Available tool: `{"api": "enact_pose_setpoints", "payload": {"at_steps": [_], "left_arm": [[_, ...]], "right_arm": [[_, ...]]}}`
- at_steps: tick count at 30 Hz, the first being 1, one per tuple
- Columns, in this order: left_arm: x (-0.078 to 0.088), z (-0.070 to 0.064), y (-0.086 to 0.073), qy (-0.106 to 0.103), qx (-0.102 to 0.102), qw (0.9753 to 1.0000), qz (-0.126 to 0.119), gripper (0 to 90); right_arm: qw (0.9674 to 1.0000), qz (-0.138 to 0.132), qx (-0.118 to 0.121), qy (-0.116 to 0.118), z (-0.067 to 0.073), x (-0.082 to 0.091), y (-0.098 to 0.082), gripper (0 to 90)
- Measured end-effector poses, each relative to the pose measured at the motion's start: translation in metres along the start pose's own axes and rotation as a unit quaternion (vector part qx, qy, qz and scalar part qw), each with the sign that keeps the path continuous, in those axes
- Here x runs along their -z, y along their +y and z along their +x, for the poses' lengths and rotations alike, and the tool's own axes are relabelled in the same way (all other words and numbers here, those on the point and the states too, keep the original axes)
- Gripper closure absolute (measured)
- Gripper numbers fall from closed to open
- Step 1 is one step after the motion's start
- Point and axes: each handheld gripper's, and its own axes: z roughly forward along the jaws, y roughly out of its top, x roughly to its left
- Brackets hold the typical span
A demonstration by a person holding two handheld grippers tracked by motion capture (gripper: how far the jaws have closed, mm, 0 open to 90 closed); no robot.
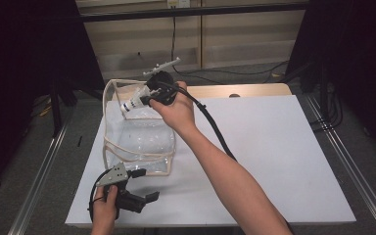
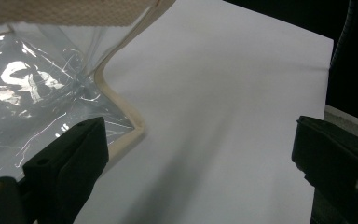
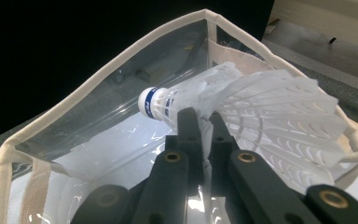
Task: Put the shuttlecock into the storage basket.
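A white shuttlecock with a blue-banded cork is pinched by its skirt in my right gripper, which is shut on it. It hangs over the open mouth of a clear plastic bag with cream trim. From the high view the shuttlecock is above the bag's far rim, with the right gripper beside it. My left gripper stays low near the table's front left, open, just below the bag's near corner. In the left gripper view its jaws stand wide apart, the bag's trim by the left jaw.
The bag stands on a white board laid over a wooden table. A black cable trails from the right gripper across the board. Metal rails run along both sides. Dark frames stand left and right.
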Motion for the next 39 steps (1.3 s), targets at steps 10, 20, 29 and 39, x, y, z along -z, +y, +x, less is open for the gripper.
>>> {"api": "enact_pose_setpoints", "payload": {"at_steps": [10,20,29,39], "left_arm": [[-0.001,0.0,0.0,0.001,0.002,1.0,-0.001,3.9],[0.0,0.0,0.0,0.003,0.001,1.0,-0.004,3.9],[0.001,0.001,0.0,0.003,0.0,1.0,-0.004,3.9],[0.002,0.001,0.001,0.003,-0.001,1.0,-0.002,3.8]], "right_arm": [[1.0,-0.001,-0.003,0.0,0.001,-0.004,0.002,88.1],[1.0,0.003,-0.002,0.007,0.004,-0.012,0.002,88.0],[0.9999,0.004,0.002,0.009,0.003,-0.019,0.001,88.0],[0.9999,0.011,0.001,0.004,0.001,-0.028,-0.002,88.0]]}}
